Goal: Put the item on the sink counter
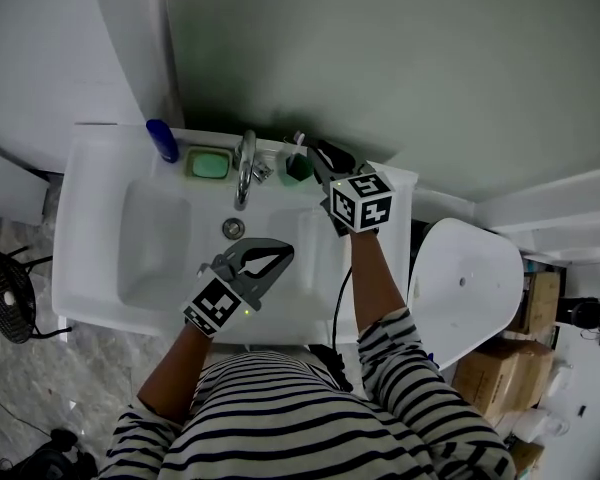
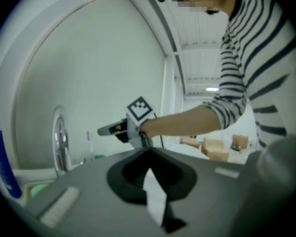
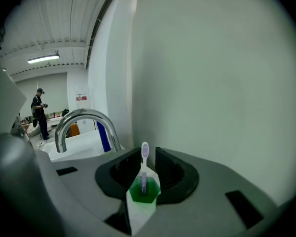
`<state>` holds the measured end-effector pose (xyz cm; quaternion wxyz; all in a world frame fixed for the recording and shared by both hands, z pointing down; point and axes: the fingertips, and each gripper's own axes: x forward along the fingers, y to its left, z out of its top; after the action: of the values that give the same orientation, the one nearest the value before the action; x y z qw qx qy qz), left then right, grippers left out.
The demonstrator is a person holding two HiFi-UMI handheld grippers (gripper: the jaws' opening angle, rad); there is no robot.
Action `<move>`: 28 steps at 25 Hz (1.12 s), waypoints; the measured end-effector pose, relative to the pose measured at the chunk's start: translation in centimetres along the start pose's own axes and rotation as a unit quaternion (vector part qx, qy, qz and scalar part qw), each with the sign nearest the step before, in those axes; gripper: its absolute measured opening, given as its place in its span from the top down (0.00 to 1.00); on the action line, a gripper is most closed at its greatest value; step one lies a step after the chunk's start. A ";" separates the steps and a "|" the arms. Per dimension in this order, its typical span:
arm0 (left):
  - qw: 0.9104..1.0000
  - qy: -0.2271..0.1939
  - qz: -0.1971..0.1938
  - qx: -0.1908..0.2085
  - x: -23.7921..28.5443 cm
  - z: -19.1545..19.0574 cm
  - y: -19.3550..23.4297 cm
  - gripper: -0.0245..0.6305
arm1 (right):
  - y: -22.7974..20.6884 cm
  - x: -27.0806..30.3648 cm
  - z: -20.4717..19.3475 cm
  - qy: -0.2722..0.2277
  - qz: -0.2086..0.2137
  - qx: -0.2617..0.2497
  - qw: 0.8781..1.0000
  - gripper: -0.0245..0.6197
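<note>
While the right gripper (image 3: 143,209) hovered at the back of the sink counter (image 1: 92,173), jaws slightly parted, the toothbrush (image 3: 144,153) stood ungripped in the green cup (image 3: 143,192) beside the faucet (image 1: 244,168); the left gripper (image 1: 278,255) hung clenched and empty over the basin (image 1: 160,248)

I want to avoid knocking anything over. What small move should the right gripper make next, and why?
Probably draw the right gripper straight back and slightly up. The green cup with the toothbrush already stands on the sink counter by the wall, and the jaws are slightly apart, not pressing on it, so nothing needs holding.
</note>
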<state>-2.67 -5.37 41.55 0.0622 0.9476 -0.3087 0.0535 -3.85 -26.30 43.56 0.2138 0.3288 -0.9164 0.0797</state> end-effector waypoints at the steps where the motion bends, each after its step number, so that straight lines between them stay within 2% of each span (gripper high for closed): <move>1: 1.000 -0.001 -0.002 0.001 0.2 0.1 -0.2 0.96 | -0.1 -0.5 0.1 -0.001 -0.001 -0.001 1.000 0.85; 7: 1.000 -0.006 -0.019 0.003 1.5 0.6 -1.3 0.96 | -1.2 -4.0 0.4 0.007 -0.013 -0.012 1.000 0.84; 13: 0.999 -0.010 -0.041 0.004 3.3 0.8 -2.9 0.96 | -3.7 -7.9 -2.6 0.041 -0.049 -0.005 0.998 0.84; 19: 0.998 -0.009 -0.060 0.001 5.1 0.5 -4.3 0.96 | -7.1 -11.8 -8.6 0.106 -0.090 0.023 0.990 0.85; 28: 0.997 0.005 -0.082 -0.005 7.1 -0.5 -6.1 0.96 | -9.0 -14.7 -19.6 0.223 -0.092 0.078 0.967 0.84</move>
<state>6.57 -4.52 42.52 0.0727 0.9691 -0.2301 0.0516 18.71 -19.30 54.65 0.3928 0.4008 -0.8026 0.2022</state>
